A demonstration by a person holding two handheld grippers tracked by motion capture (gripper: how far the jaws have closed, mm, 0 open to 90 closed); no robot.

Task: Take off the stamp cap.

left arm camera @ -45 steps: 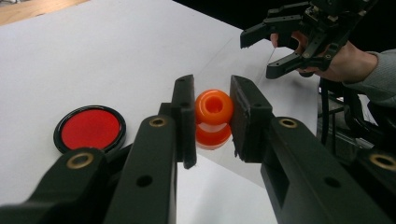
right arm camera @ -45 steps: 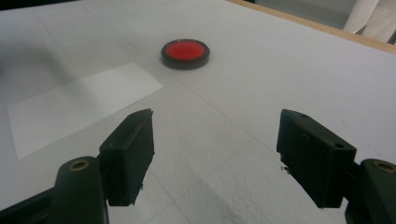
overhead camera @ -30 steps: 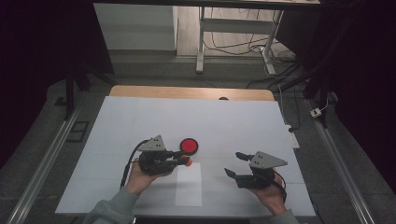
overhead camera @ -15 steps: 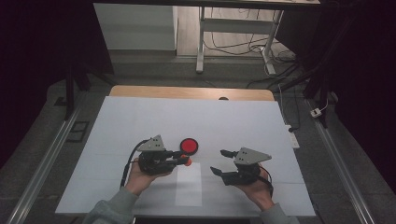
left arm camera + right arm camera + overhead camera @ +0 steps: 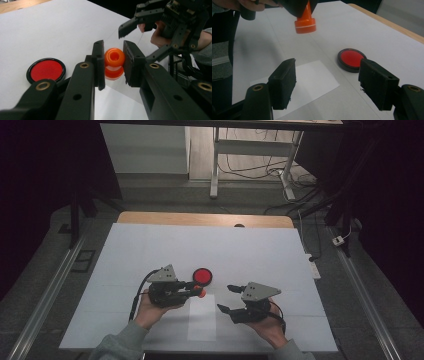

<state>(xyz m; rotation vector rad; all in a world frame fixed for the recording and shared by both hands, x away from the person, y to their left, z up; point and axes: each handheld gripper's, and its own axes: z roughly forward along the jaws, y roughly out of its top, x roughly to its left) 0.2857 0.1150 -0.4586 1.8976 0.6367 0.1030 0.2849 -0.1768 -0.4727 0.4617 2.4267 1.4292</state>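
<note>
The orange stamp [image 5: 114, 62] sits clamped between the jaws of the left tool [image 5: 113, 63], gripped at its rounded knob and held above the white table [image 5: 150, 245], its flat base hanging over a paler sheet of paper [image 5: 312, 80]. The red ink pad [image 5: 202, 276] lies on the table just beyond the left tool. The right tool [image 5: 228, 299], jaws spread wide and holding nothing, is near the stamp. The right gripper view shows the stamp's base clear of the paper; the high view leaves that unclear.
</note>
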